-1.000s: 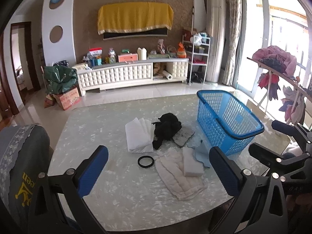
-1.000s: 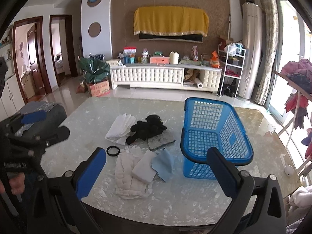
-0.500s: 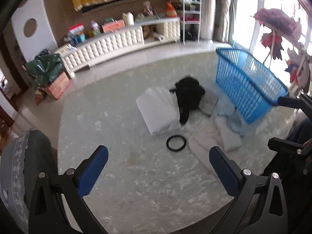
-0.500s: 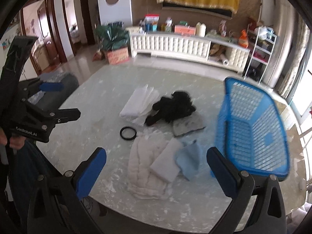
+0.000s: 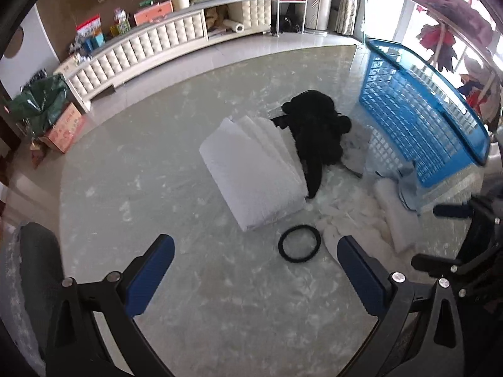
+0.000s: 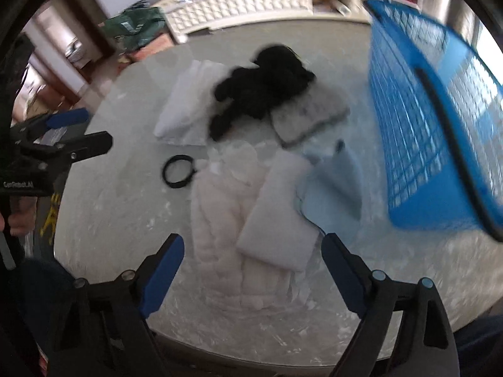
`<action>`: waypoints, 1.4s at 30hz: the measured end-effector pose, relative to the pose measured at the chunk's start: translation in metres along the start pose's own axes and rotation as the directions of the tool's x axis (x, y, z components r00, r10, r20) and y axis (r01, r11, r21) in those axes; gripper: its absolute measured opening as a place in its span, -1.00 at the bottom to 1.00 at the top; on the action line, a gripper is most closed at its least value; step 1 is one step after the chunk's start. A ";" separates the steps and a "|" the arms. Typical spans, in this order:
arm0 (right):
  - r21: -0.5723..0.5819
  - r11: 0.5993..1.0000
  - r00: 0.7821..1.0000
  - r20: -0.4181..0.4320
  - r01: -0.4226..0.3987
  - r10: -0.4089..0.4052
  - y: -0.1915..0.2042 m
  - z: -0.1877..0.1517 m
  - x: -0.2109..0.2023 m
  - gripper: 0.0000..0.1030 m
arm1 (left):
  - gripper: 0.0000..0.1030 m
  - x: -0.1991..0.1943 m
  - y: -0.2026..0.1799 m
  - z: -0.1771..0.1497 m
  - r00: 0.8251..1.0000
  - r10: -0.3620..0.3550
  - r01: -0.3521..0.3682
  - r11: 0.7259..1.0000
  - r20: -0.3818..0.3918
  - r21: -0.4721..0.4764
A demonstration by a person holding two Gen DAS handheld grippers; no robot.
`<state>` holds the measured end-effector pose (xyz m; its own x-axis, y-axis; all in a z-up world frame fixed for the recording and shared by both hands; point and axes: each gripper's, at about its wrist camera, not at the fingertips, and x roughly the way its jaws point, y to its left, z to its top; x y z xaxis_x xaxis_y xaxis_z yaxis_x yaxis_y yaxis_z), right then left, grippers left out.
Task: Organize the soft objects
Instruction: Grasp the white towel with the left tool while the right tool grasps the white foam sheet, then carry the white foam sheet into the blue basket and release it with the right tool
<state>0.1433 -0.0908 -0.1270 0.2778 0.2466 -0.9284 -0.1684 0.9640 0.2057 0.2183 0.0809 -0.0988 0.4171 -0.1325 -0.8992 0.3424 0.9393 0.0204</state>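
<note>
1. Tabletop point(image 5: 157, 188), pale and marbled, carries everything we see; both grippers hang above its near edge.
2. Laundry basket point(image 6: 440, 125), blue plastic lattice, stands at the right of the pile; we cannot make out anything inside it.
3. Our left gripper point(image 5: 254, 270) has its jaws spread wide and holds nothing; the folded white cloth point(image 5: 254, 172) lies ahead of it, between the line of its fingers.
4. Our right gripper point(image 6: 253, 267) is likewise wide apart and empty, with the cream quilted garment point(image 6: 220, 235) directly beneath and between its blue pads.
5. A white folded towel point(image 6: 276, 213) rests on that garment, touching a light blue cloth point(image 6: 333, 194) just beside the basket.
6. A black plush item point(image 5: 314, 135) lies partly over the folded white cloth's far edge, beside a grey-edged pad point(image 6: 308, 116).
7. A black ring point(image 5: 299, 248) sits on the bare table, near the left gripper's right finger and touching the cream garment's edge.
</note>
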 end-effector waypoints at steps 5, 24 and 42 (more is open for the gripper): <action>0.095 0.995 0.998 -0.046 0.044 -0.039 -0.014 0.003 0.012 0.64 | 1.00 0.029 0.014 0.017 0.999 -0.024 0.021 0.998 -0.047 -0.062; 0.207 0.972 0.989 -0.116 0.113 -0.090 -0.027 0.002 0.032 0.10 | 0.99 0.121 0.031 0.052 0.984 -0.034 0.007 0.988 -0.177 -0.151; 0.171 0.984 0.998 -0.035 0.051 -0.046 -0.021 0.003 0.013 -0.10 | -0.66 0.071 0.026 0.037 0.991 -0.057 0.041 0.991 -0.121 -0.131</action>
<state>0.1532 -0.1078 -0.1431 0.2525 0.1983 -0.9471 0.0102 0.9782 0.2075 0.2883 0.0845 -0.1463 0.2917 -0.1464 -0.9452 0.2462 0.9664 -0.0737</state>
